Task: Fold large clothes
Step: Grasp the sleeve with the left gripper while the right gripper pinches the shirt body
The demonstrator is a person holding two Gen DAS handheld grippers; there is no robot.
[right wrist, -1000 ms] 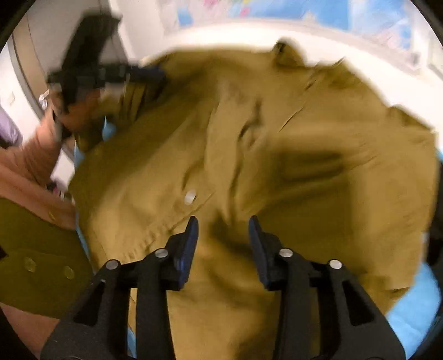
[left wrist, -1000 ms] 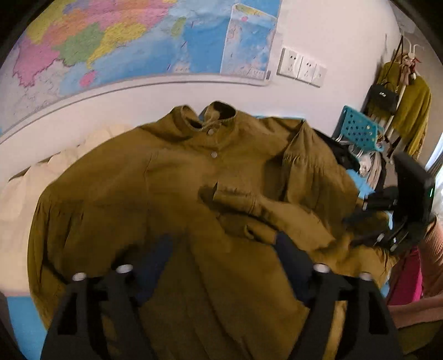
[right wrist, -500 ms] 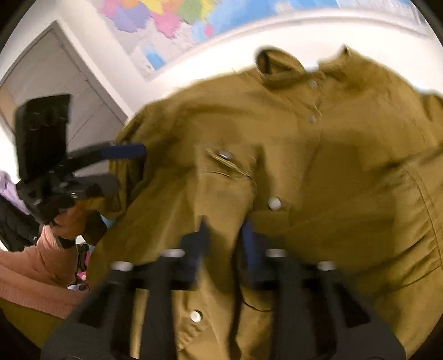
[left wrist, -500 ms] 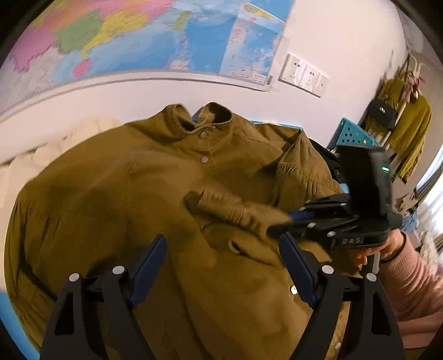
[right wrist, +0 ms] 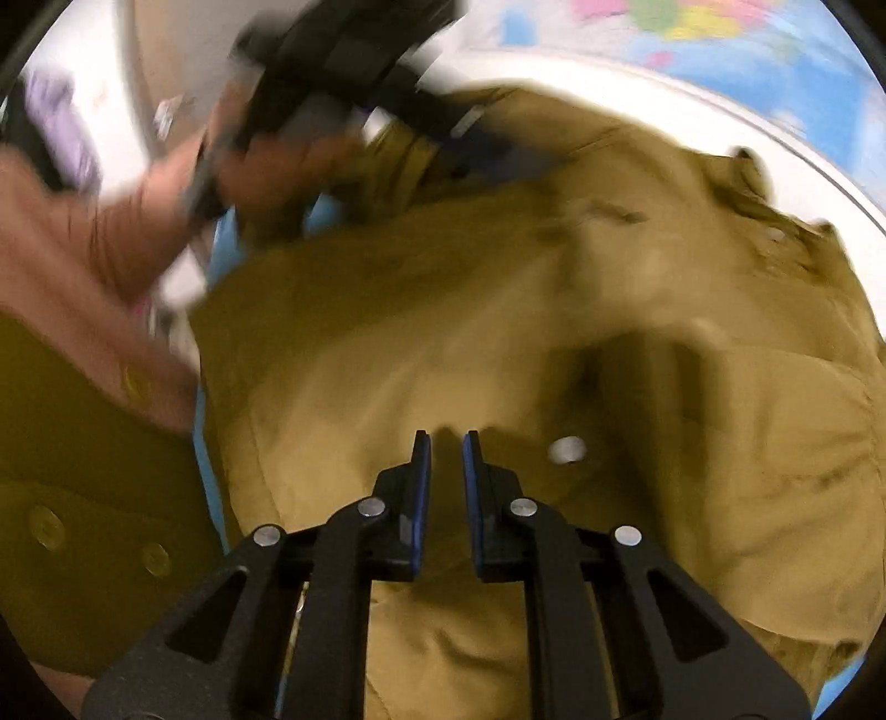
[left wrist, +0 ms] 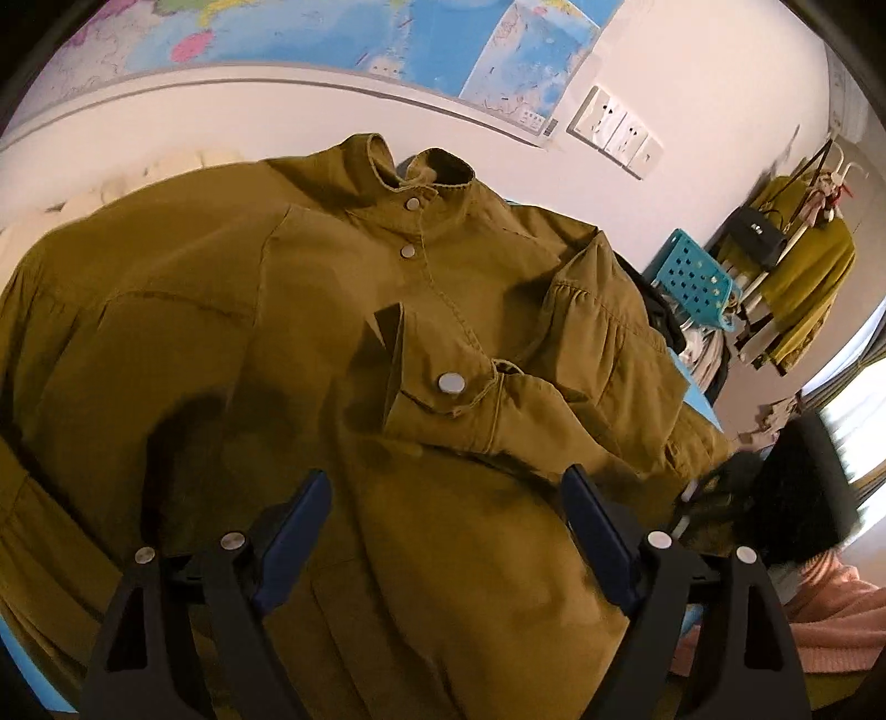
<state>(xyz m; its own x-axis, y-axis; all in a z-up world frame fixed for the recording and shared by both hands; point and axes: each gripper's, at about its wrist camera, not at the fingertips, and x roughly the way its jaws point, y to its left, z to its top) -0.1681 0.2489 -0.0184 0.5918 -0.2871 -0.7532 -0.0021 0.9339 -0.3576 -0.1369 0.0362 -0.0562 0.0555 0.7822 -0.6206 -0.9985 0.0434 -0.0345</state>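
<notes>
We see a mustard-brown shirt [left wrist: 310, 310] spread front-up over a blue surface [left wrist: 699, 400], its collar [left wrist: 410, 166] toward the white wall where a map [left wrist: 354, 33] hangs. One sleeve is folded across the chest, so the cuff [left wrist: 437, 382] with its button lies just below the buttoned placket. Our left gripper [left wrist: 446, 529] hovers over the lower front of the shirt with its jaws spread wide and only flat cloth beneath them, nothing pinched. Our right gripper [right wrist: 443, 448] sits over the shirt's front near a loose button [right wrist: 567, 448]; its jaws have just opened a touch after closing, and now stand nearly together with a narrow gap. The blur keeps us from telling whether any fabric is caught between them. In the right wrist view the other gripper and a hand [right wrist: 260, 177] in a pink sleeve [right wrist: 83, 260] are smeared by motion at the shirt's far edge. A teal basket [left wrist: 695, 277] and hanging clothes [left wrist: 803, 277] stand off to the side.
</notes>
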